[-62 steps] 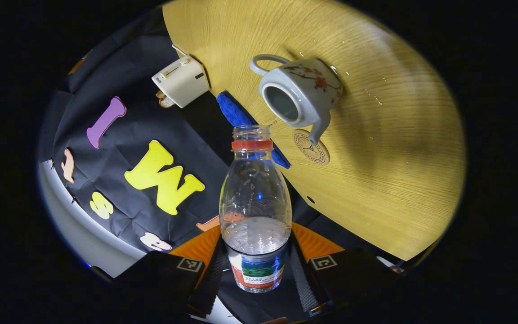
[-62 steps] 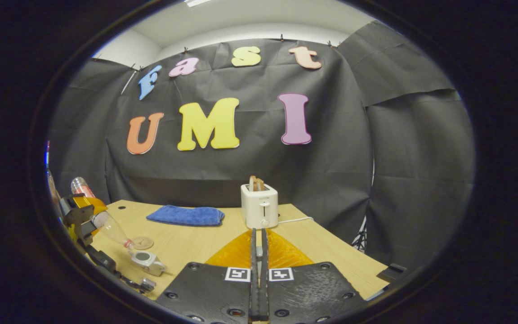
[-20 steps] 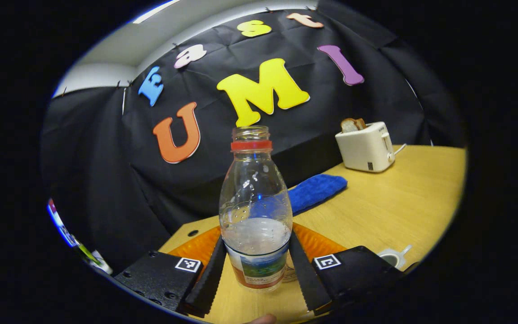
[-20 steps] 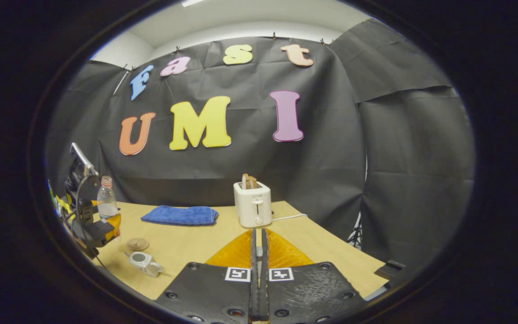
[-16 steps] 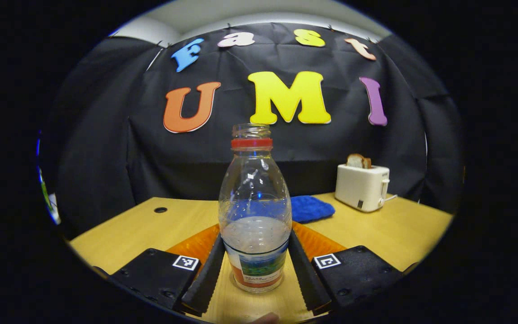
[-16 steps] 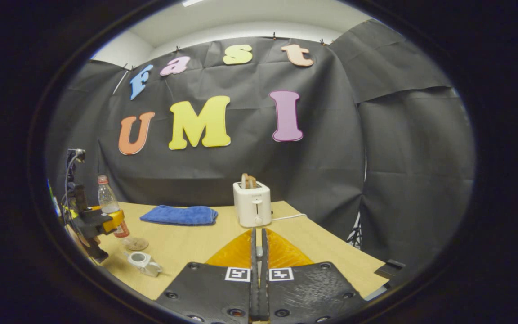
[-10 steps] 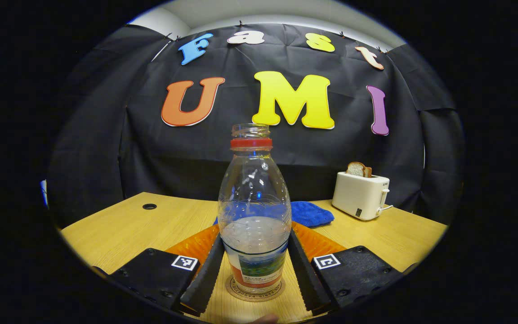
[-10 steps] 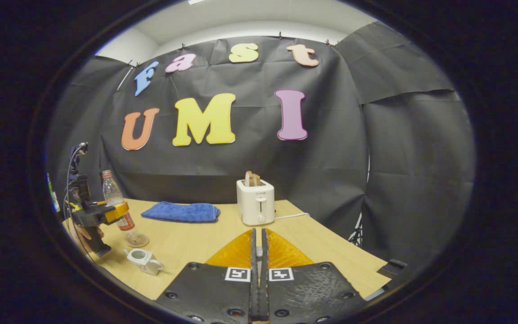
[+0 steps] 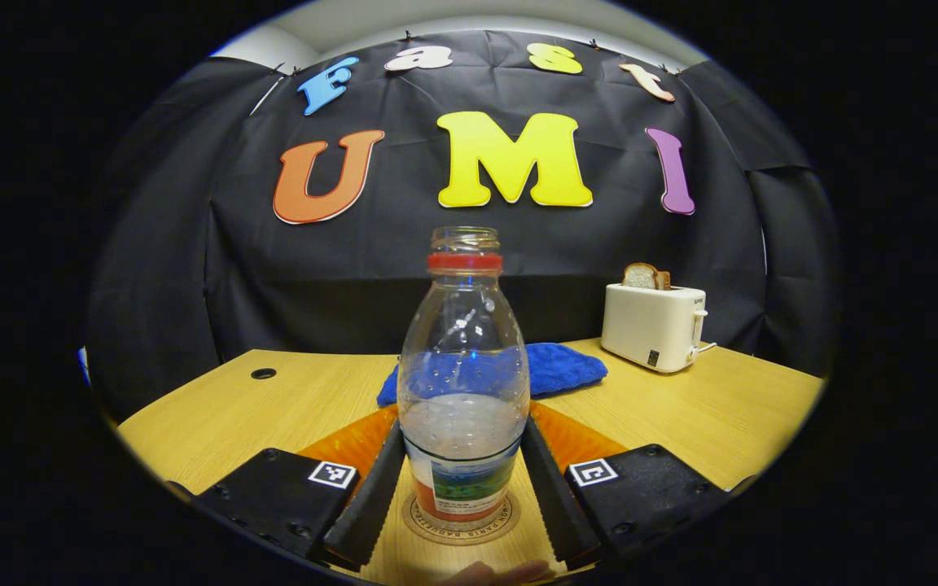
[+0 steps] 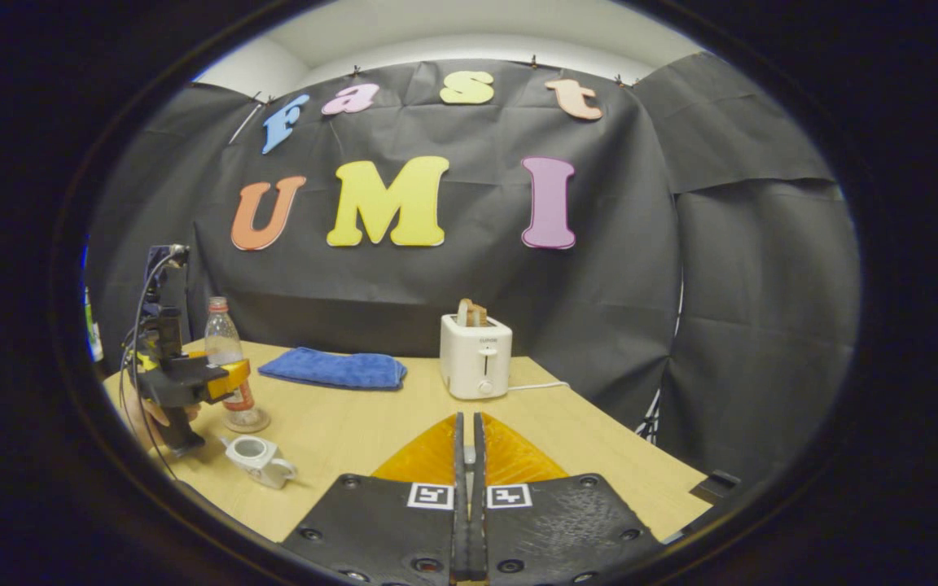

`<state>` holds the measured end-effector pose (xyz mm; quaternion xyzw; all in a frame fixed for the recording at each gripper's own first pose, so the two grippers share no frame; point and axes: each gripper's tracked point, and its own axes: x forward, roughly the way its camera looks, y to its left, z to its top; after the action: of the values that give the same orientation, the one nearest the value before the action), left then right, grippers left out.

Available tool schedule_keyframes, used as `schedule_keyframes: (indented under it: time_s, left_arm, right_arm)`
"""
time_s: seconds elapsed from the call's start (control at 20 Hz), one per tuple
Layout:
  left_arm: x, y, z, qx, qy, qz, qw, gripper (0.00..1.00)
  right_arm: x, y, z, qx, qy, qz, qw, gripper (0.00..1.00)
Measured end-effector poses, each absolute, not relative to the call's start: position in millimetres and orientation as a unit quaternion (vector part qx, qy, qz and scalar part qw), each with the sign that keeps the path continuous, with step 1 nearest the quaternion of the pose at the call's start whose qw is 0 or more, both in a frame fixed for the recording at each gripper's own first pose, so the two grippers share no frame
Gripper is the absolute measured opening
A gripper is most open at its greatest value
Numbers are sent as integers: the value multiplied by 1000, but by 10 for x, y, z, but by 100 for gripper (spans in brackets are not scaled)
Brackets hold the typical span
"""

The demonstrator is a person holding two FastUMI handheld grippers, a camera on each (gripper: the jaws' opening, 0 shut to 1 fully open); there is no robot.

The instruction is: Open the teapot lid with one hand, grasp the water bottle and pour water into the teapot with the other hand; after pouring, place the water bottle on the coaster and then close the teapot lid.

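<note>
While the left gripper (image 9: 462, 488) pinches an upright, uncapped water bottle (image 9: 462, 382) between its fingers on the round coaster (image 9: 461, 521), the right gripper (image 10: 466, 505), fingers pressed together, hovers over the wooden counter (image 10: 355, 439) near the lidless teapot (image 10: 256, 457).

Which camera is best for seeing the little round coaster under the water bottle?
The left gripper view. There the coaster lies close up, right under the water bottle, with its printed rim showing between the fingers. In the right gripper view the coaster is a small far-off disc under the bottle.
</note>
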<state>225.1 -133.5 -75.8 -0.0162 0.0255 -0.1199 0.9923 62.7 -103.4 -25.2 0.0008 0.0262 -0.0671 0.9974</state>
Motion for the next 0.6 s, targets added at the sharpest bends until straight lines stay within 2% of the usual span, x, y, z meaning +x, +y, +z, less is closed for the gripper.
schedule_keyframes:
  time_s: [0.1,0.2,0.6]
  left_arm:
    - [2246,-1314,-742,-13,25,-120,992,82]
    - [2248,-1297,-750,-10,26,-120,992,88]
    - [2124,-1350,-740,-14,41,-131,990,96]
  right_arm:
    - [639,-1024,-270,0,29,-66,997,0]
    - [645,-1015,-271,0,30,-65,997,0]
    - [613,-933,-236,-13,23,-60,998,1]
